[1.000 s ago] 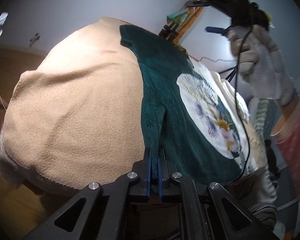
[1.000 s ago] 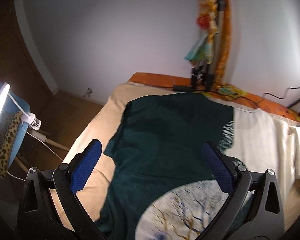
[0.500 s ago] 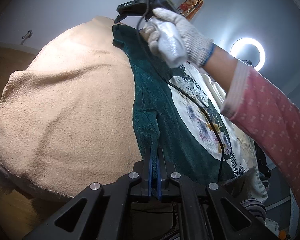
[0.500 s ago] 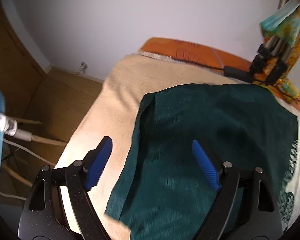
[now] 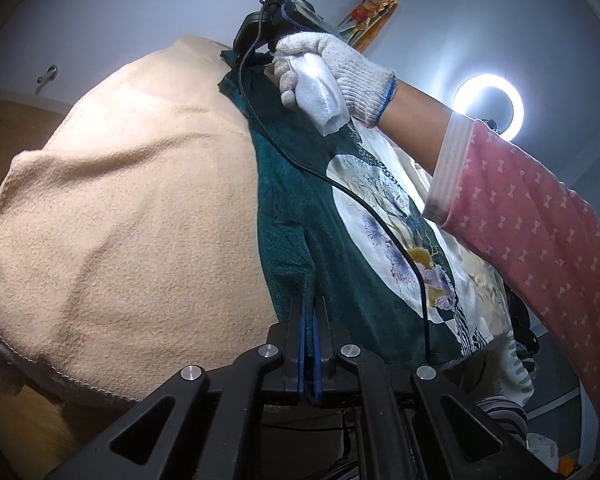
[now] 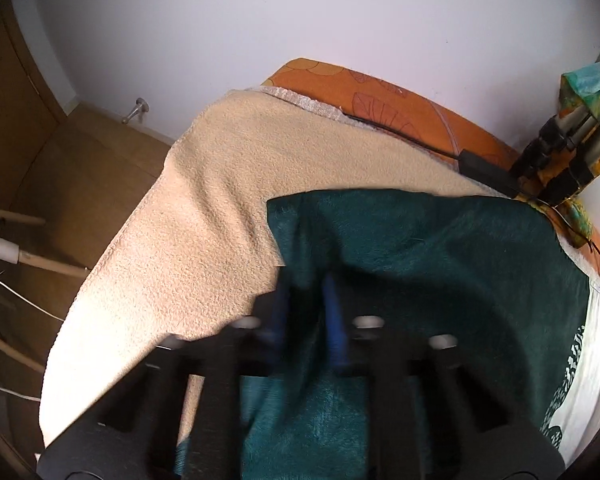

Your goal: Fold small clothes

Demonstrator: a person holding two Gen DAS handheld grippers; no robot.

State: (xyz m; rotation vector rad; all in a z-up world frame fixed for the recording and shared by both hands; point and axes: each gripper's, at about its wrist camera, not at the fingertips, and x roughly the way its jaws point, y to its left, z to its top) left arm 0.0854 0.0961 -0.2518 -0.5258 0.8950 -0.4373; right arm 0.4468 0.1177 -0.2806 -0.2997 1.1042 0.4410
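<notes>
A dark green garment [image 5: 300, 216] with a round white flowered print [image 5: 400, 240] lies on a beige blanket [image 5: 132, 216]. My left gripper [image 5: 307, 312] is shut on the garment's near edge. In the right wrist view the garment [image 6: 440, 256] lies on the blanket [image 6: 220, 208]. My right gripper [image 6: 306, 292] is blurred, its jaws nearly together around the far left edge of the green cloth. From the left wrist view the right gripper [image 5: 260, 46] sits at the garment's far corner, held by a gloved hand [image 5: 328, 76].
A lit ring light [image 5: 488, 108] stands at the right. An orange mattress edge [image 6: 380, 92] with a black cable, a tripod base [image 6: 552, 160] and a wooden floor [image 6: 80, 160] lie beyond the blanket. Striped and pale clothes [image 5: 512, 360] lie at the right.
My right gripper came down to the garment's far left corner and closed from wide open onto the cloth. My left gripper has stayed shut on the near edge.
</notes>
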